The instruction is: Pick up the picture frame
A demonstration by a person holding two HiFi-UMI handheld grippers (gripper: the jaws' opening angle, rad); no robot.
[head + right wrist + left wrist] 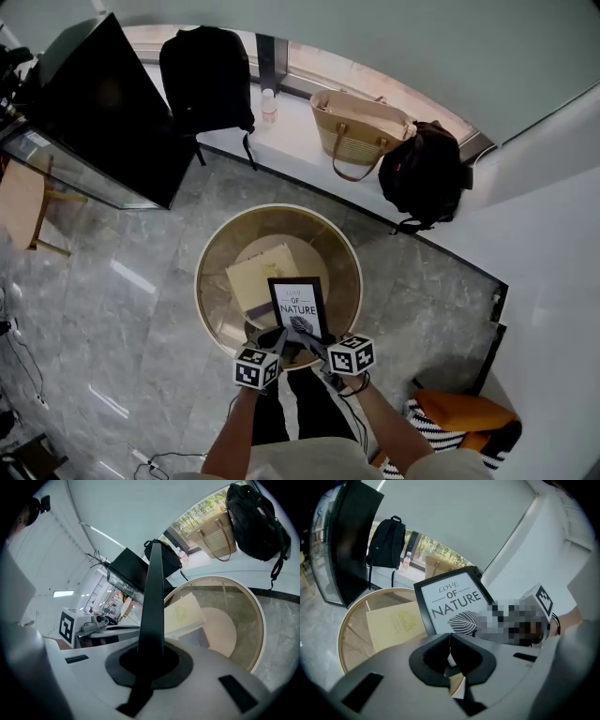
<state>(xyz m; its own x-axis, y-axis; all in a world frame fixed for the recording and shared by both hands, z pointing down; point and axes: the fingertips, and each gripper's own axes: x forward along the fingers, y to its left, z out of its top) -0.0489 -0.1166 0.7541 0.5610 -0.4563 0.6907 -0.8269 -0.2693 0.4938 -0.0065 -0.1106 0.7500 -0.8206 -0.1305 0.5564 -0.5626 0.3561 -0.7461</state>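
Observation:
The picture frame (298, 305), black-edged with a white "LOVE OF NATURE" print and a leaf, is held up over the round glass table (211, 253). My left gripper (278, 337) and right gripper (314, 342) both grip its lower edge. In the left gripper view the frame (452, 604) tilts up to the right, and its bottom edge runs into the shut jaws of the left gripper (450, 649). From the right gripper view I see the frame (154, 588) edge-on, a black bar pinched in the right gripper (151, 656).
A beige booklet (258, 277) lies on the table under the frame. On the window ledge sit a black backpack (206, 80), a bottle (269, 105), a straw tote (361, 131) and a black bag (427, 173). A large black panel (103, 108) leans at the left.

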